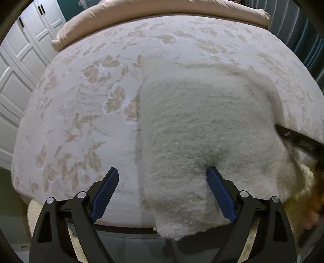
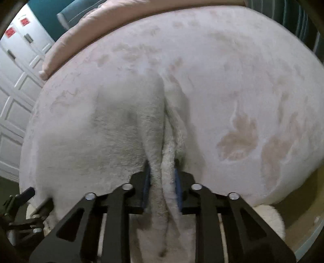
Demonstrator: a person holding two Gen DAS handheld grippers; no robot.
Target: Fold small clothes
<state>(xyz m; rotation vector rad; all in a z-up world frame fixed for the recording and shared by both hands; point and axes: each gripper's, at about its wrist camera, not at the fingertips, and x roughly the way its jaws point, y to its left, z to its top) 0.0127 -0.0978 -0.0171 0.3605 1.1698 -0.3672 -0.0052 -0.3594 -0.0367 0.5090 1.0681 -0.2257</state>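
Note:
A white fluffy garment [image 1: 202,121] lies on the bed, folded into a rough rectangle, its near end hanging over the bed's front edge. My left gripper [image 1: 163,170] is open and hovers over the garment's near left part; its left finger is over the bed cover and its right finger [image 1: 219,190] is over the fleece. My right gripper [image 2: 162,163] is shut on a bunched fold of the garment [image 2: 101,131] at its right side, and the cloth runs down between the blue pads. A dark part of the right gripper [image 1: 299,139] shows at the garment's right edge in the left wrist view.
The bed cover [image 1: 81,111] is pale with beige leaf prints. A beige pillow roll [image 1: 141,14] lies along the far side. White panelled doors [image 1: 20,60] stand to the left. A white fluffy rug [image 2: 269,218] lies on the floor below the bed's front edge.

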